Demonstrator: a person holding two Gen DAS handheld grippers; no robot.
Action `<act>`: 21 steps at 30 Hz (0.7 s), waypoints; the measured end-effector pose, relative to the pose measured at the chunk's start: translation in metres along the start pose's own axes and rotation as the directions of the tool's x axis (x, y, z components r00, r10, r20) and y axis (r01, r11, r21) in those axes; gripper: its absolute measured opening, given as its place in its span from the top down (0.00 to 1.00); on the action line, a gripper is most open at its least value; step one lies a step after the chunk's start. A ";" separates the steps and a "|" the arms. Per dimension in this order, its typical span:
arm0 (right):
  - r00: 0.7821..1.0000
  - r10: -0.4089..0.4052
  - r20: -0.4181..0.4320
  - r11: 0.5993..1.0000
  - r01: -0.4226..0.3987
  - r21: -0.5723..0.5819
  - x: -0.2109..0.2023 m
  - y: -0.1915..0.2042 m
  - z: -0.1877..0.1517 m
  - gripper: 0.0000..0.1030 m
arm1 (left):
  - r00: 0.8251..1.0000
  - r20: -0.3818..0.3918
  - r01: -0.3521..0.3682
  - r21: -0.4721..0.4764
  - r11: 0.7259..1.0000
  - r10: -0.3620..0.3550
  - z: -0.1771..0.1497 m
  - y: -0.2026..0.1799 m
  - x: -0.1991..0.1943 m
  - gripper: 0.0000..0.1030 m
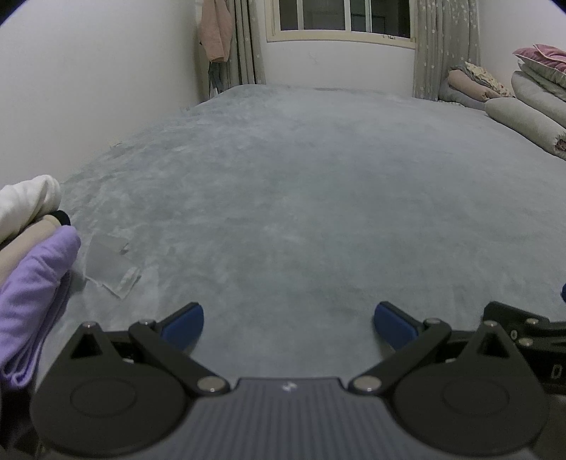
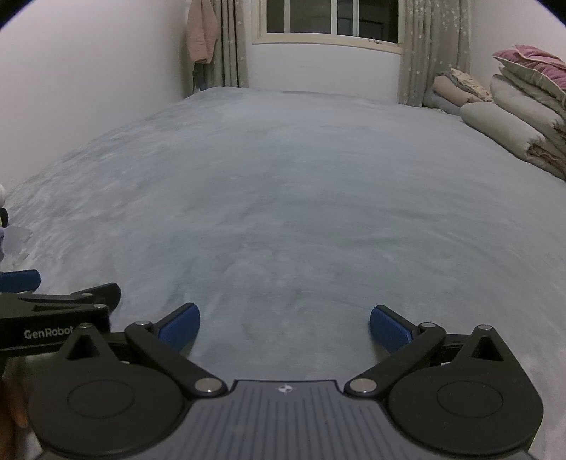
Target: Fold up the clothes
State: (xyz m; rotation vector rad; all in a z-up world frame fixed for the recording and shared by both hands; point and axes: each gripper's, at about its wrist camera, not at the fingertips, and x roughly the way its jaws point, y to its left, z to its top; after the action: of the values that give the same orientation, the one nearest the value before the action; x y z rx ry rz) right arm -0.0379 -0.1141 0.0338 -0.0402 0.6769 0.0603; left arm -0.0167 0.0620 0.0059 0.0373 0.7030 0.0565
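A stack of folded clothes sits at the left edge of the left wrist view: a purple garment (image 1: 32, 283) at the front, a beige one (image 1: 24, 240) behind it and a white one (image 1: 28, 198) on top. My left gripper (image 1: 288, 325) hovers open over the grey bed cover (image 1: 300, 198), with nothing between its blue pads (image 1: 184, 325). My right gripper (image 2: 284, 327) is open too, held just to the right of the left one, whose black body (image 2: 53, 329) shows at the left of the right wrist view. No garment lies in front of either gripper.
A small clear plastic bag (image 1: 109, 265) lies on the cover beside the stack. Folded quilts and pillows (image 2: 523, 116) are piled at the far right. A wall runs along the left; a window (image 1: 343, 17) with curtains and a hanging pink garment (image 1: 215, 32) are at the far end.
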 end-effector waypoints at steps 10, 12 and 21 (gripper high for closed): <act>1.000 -0.013 -0.003 1.000 0.013 -0.014 0.000 0.000 0.001 0.00 | 1.000 -0.001 -0.002 -0.002 1.000 0.002 0.000 0.000 -0.001 0.00; 1.000 -0.016 -0.003 1.000 0.016 -0.015 0.000 0.000 0.001 0.00 | 1.000 -0.001 -0.003 -0.002 1.000 0.003 0.000 0.000 -0.001 0.00; 0.999 -0.032 -0.005 0.999 0.032 -0.013 0.001 0.003 0.001 0.00 | 1.000 0.003 -0.009 0.003 1.000 0.009 -0.001 -0.001 0.002 0.00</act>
State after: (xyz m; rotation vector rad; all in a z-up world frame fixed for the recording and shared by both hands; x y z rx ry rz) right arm -0.0369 -0.1112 0.0339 -0.0635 0.6810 0.0337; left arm -0.0160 0.0615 0.0041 0.0429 0.7002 0.0641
